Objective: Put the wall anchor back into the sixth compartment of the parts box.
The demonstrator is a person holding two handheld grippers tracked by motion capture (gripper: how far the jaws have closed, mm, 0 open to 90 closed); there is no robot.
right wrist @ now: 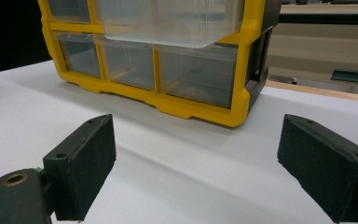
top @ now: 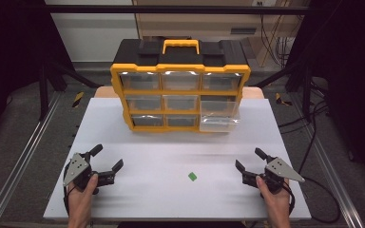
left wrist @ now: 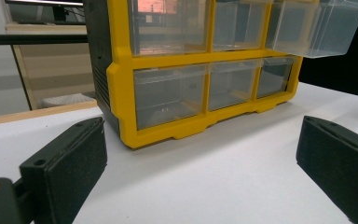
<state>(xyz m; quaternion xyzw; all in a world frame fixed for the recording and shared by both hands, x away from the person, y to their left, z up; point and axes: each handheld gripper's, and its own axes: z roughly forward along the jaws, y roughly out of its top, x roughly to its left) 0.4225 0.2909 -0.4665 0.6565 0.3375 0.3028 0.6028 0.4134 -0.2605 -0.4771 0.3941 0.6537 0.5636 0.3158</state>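
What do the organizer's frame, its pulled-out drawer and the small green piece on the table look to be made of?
The organizer frame looks like moulded hard plastic, yellow with a slight sheen and rounded edges. The pulled-out drawer seems to be clear, glossy plastic: you see through its walls, and they catch highlights. The green piece is too small to tell; it looks flat and matte, perhaps paper or foam.

Organizer cabinet (top: 180, 76): yellow frame in smooth, slightly glossy plastic; top and side walls in matt black plastic. Drawers (left wrist: 168, 93): clear plastic, glossy, catching reflections. Table (top: 171, 156): white, matt, smooth board; bare wood edge behind. Left gripper (top: 107, 162) and right gripper (top: 248, 158): black pads (right wrist: 81, 163), matt with a fine grainy texture; top plates grey, dull metal look. Small green piece (top: 192, 176): flat, matt.
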